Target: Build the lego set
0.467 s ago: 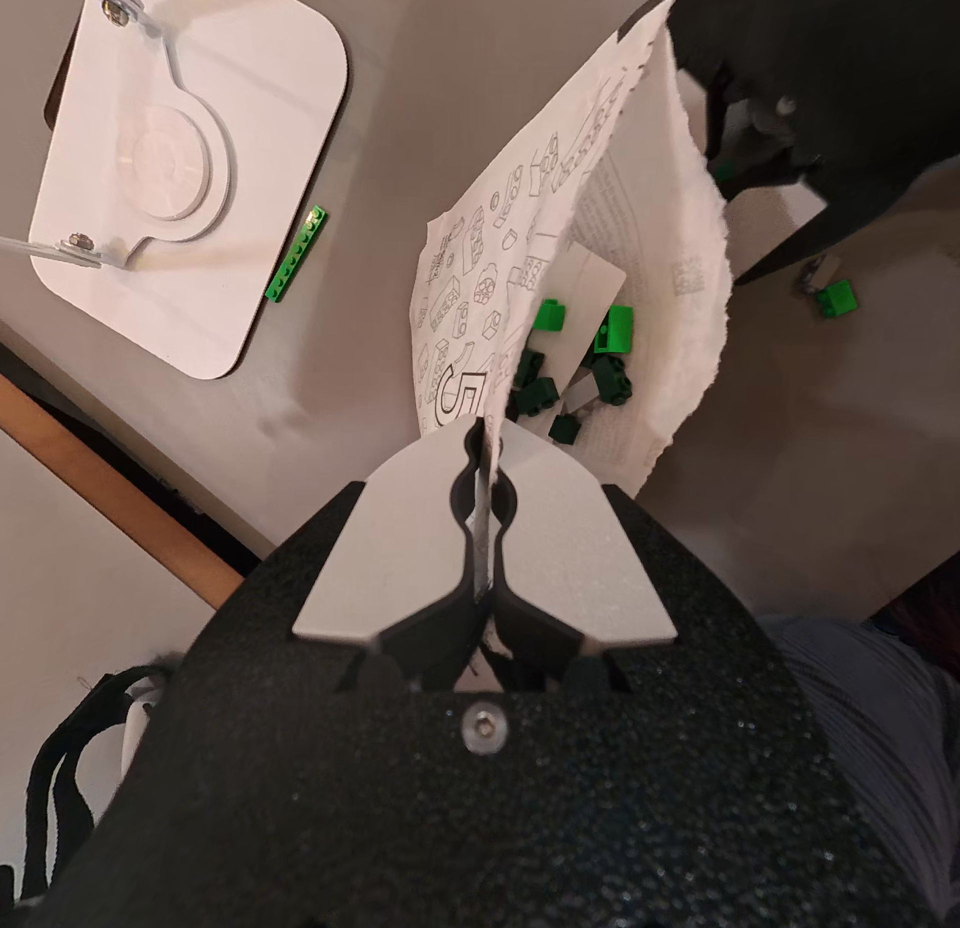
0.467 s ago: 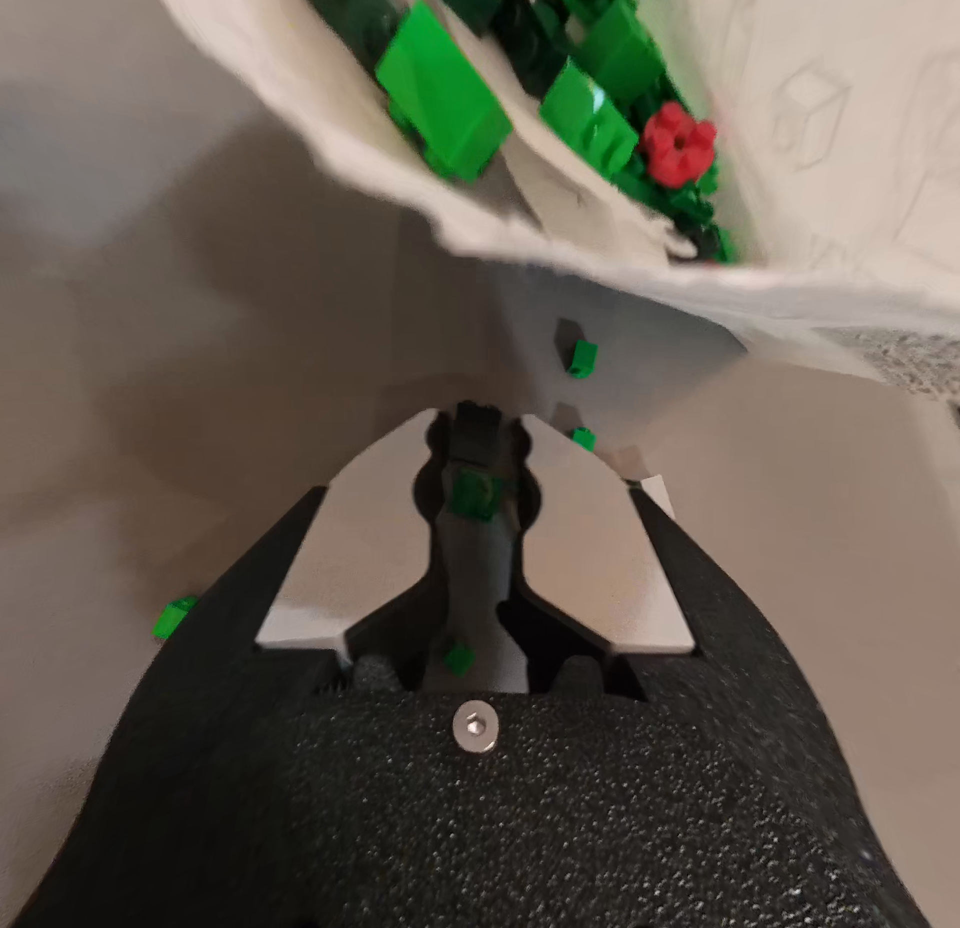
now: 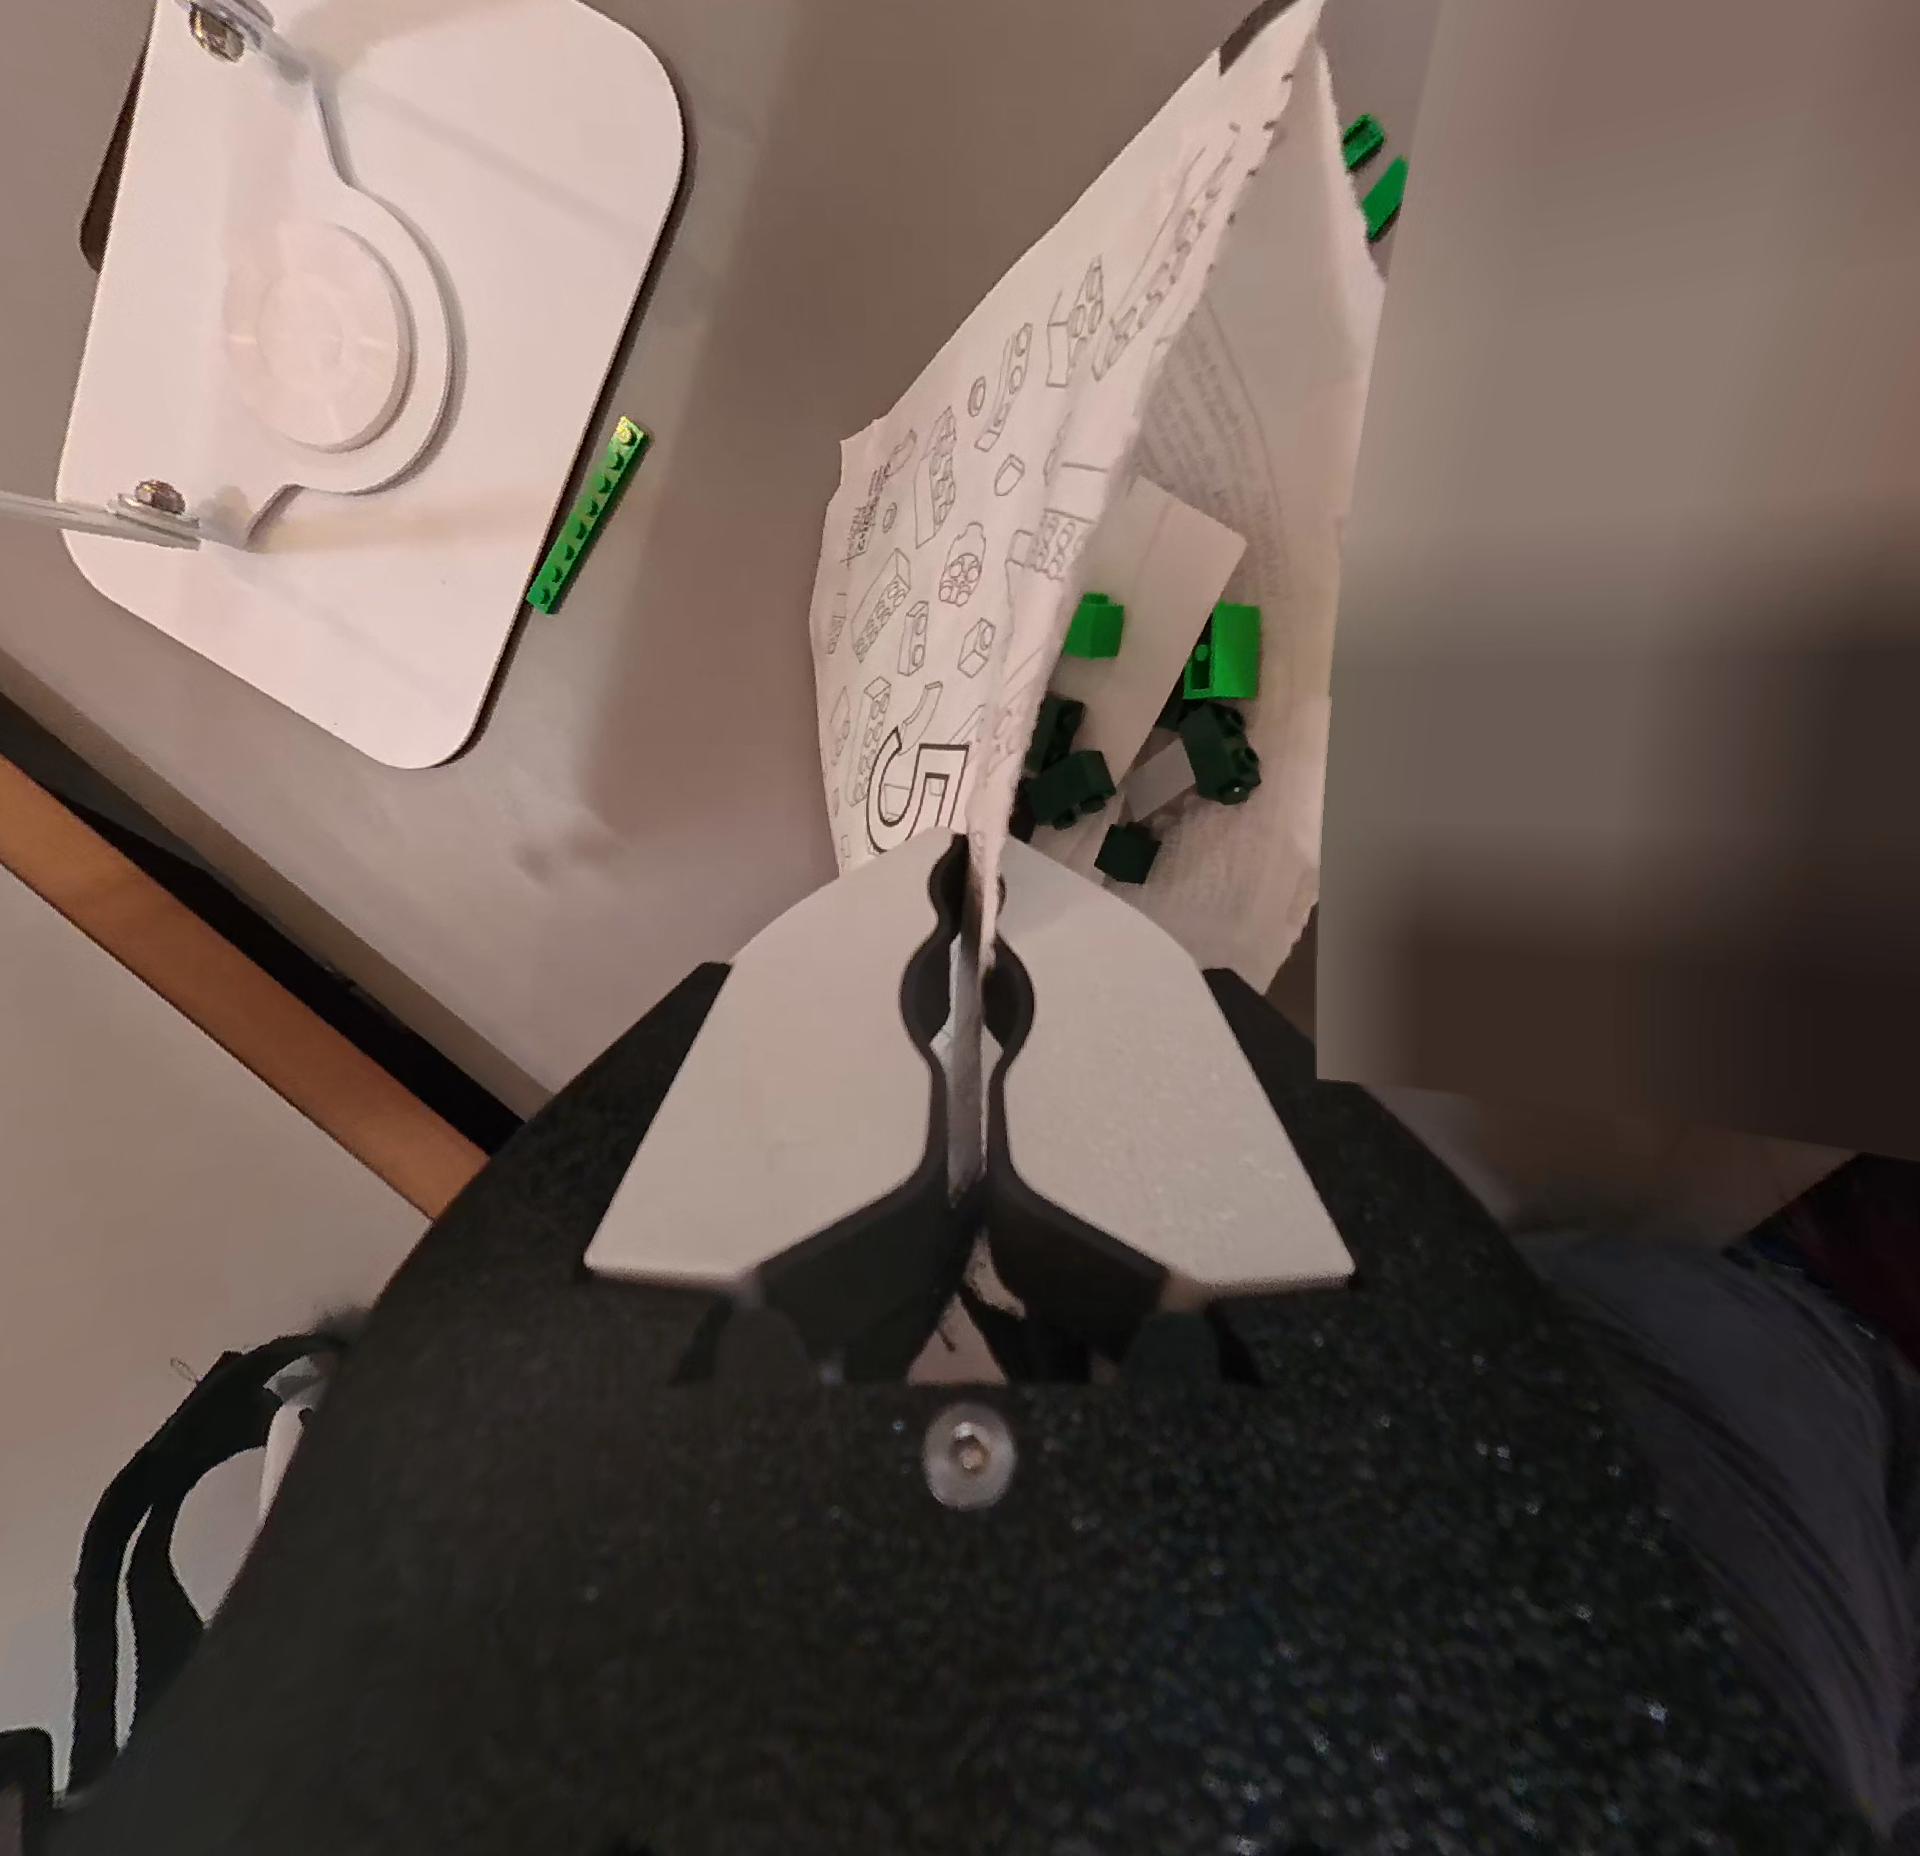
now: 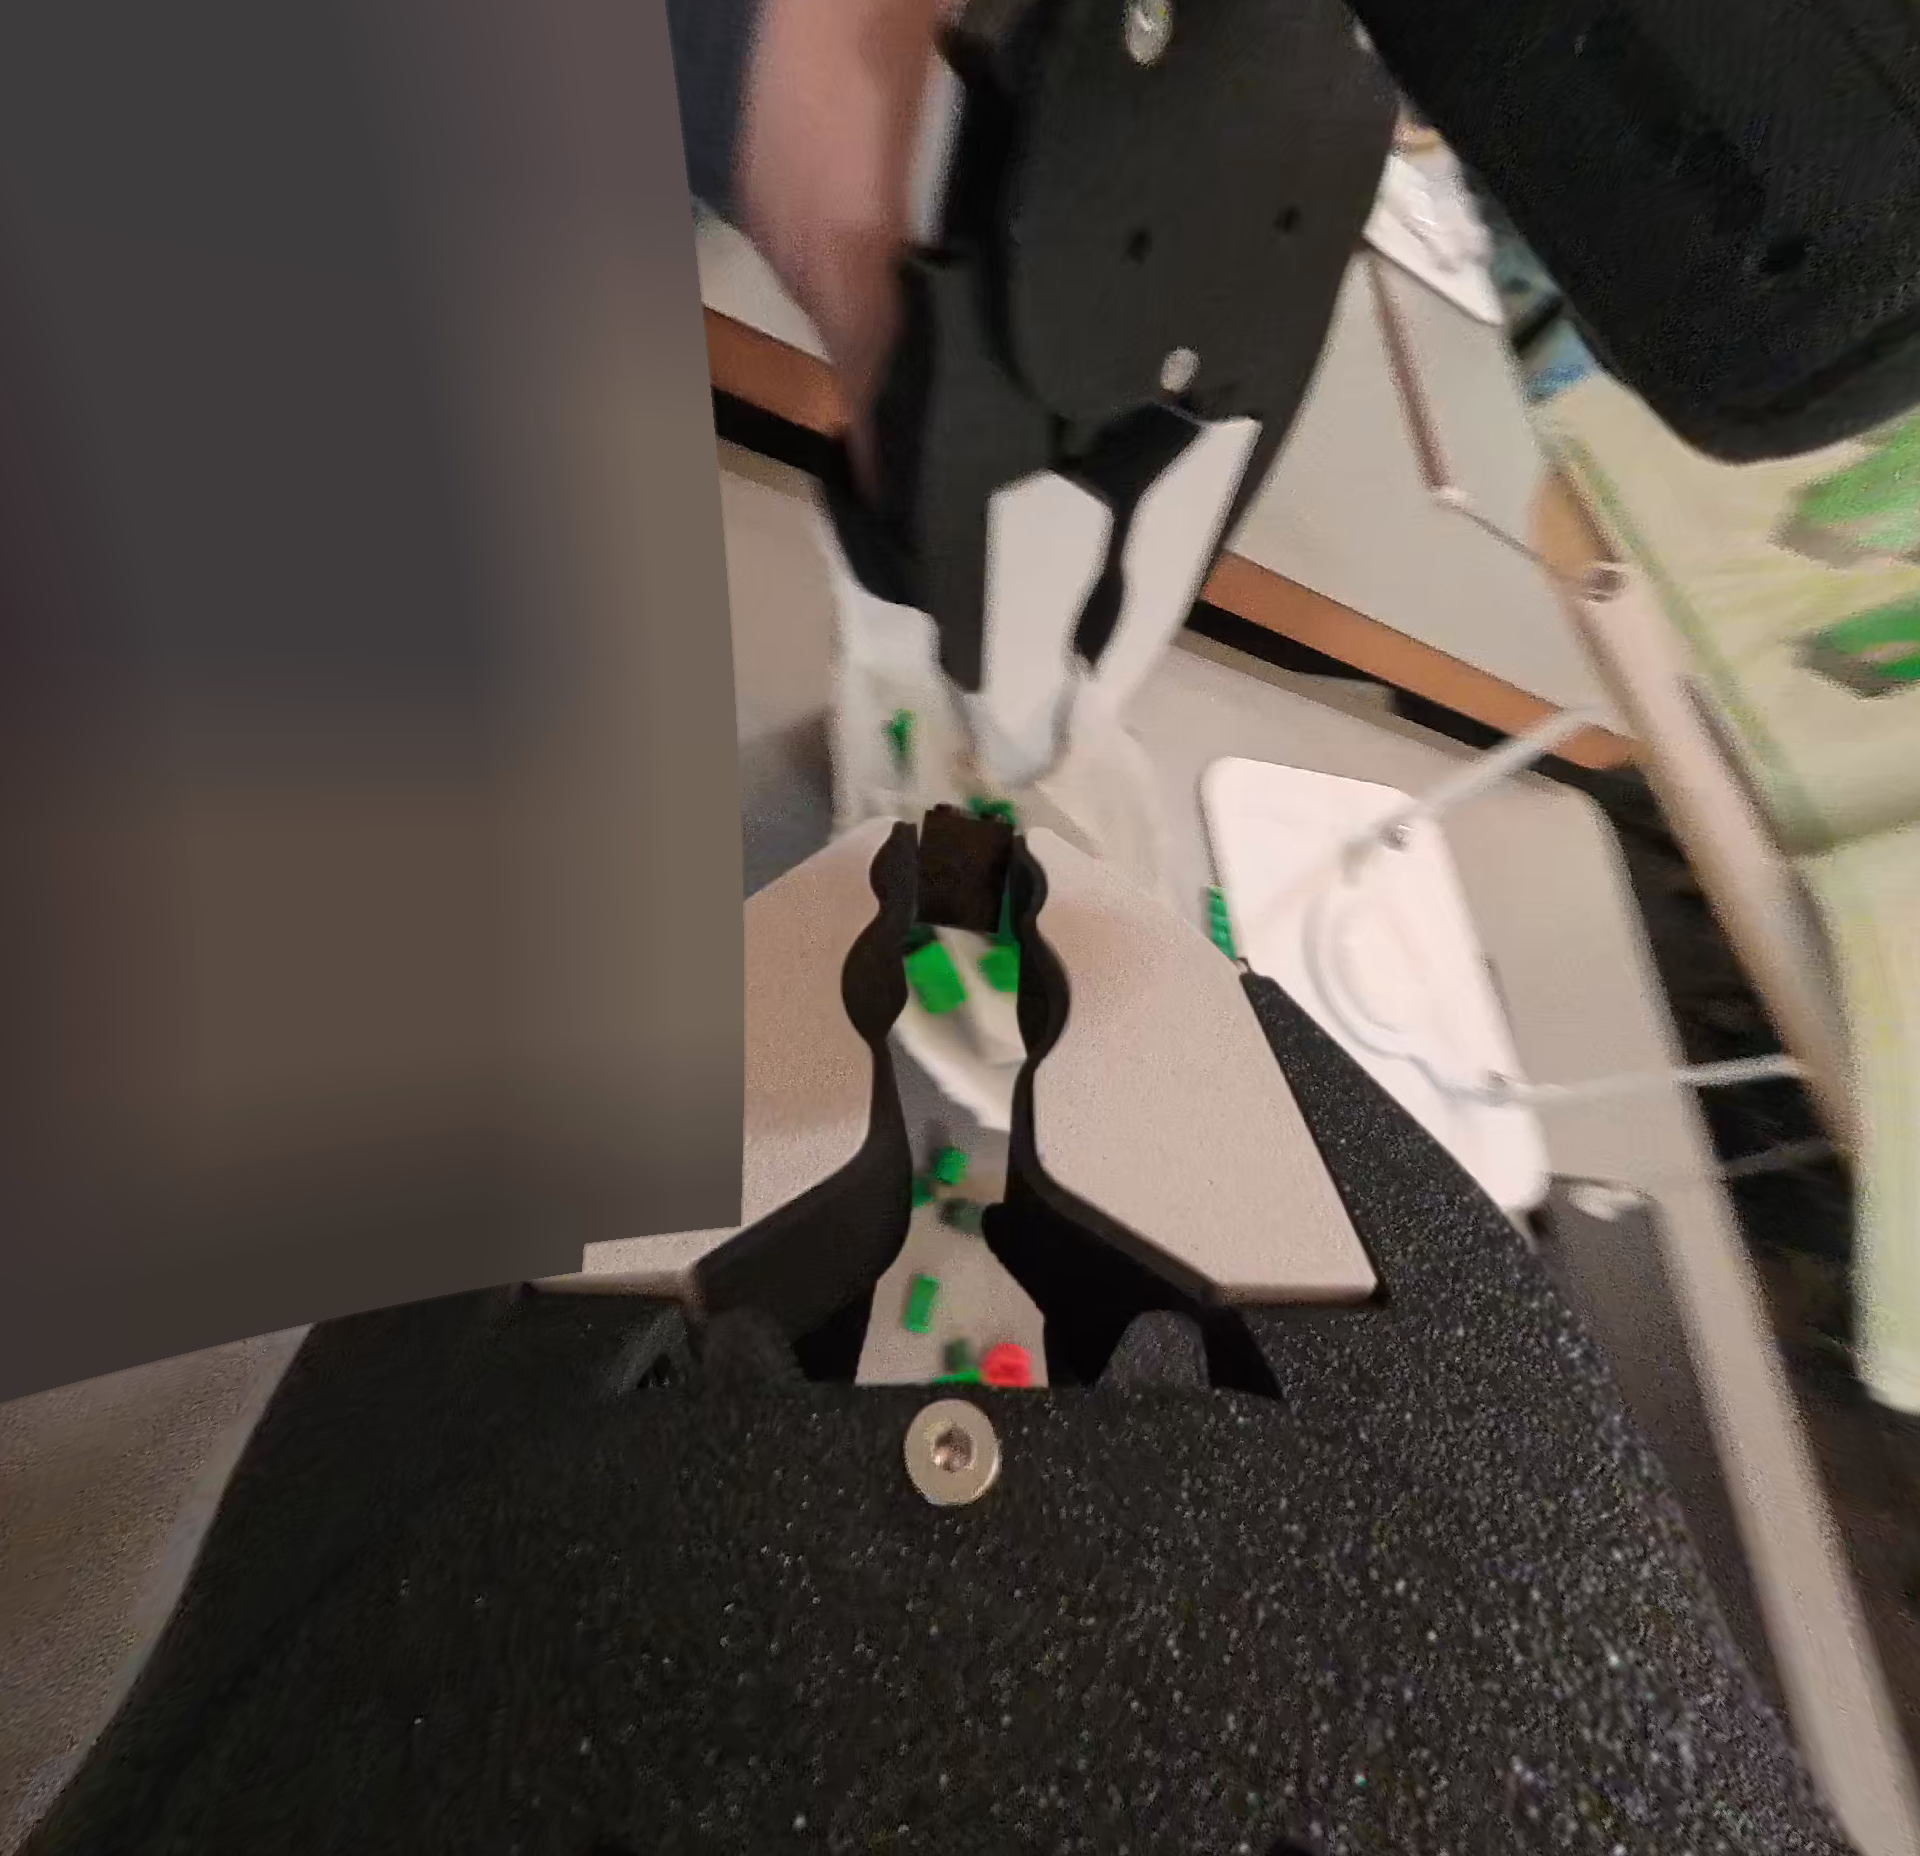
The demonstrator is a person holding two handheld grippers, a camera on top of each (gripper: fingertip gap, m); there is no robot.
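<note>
My left gripper [image 3: 971, 856] is shut on the torn edge of a white paper bag [image 3: 935, 559] printed with brick drawings, and holds it up off the grey table. Bright green bricks [image 3: 1226, 653] and dark green bricks [image 3: 1070, 783] lie in the open bag. My right gripper [image 4: 961, 871] is shut on a small dark brick [image 4: 961, 887] at its tips. It faces the left gripper [image 4: 1023, 726] and the bag [image 4: 878, 663]. Loose green bricks [image 4: 935, 970] and a red piece [image 4: 1006, 1365] lie on the table under it.
A long green plate [image 3: 587, 513] lies beside the white base [image 3: 540, 196] of a wire stand; the base also shows in the right wrist view [image 4: 1455, 975]. The stand holds a booklet [image 4: 1766, 611]. The table's wooden edge [image 3: 208, 975] runs at lower left. Left tips to right tips: about 8 cm.
My right gripper has pulled away from under the bag and turned to face the left gripper, with the dark brick still at its tips. It has left the left wrist view. The left gripper still holds the bag.
</note>
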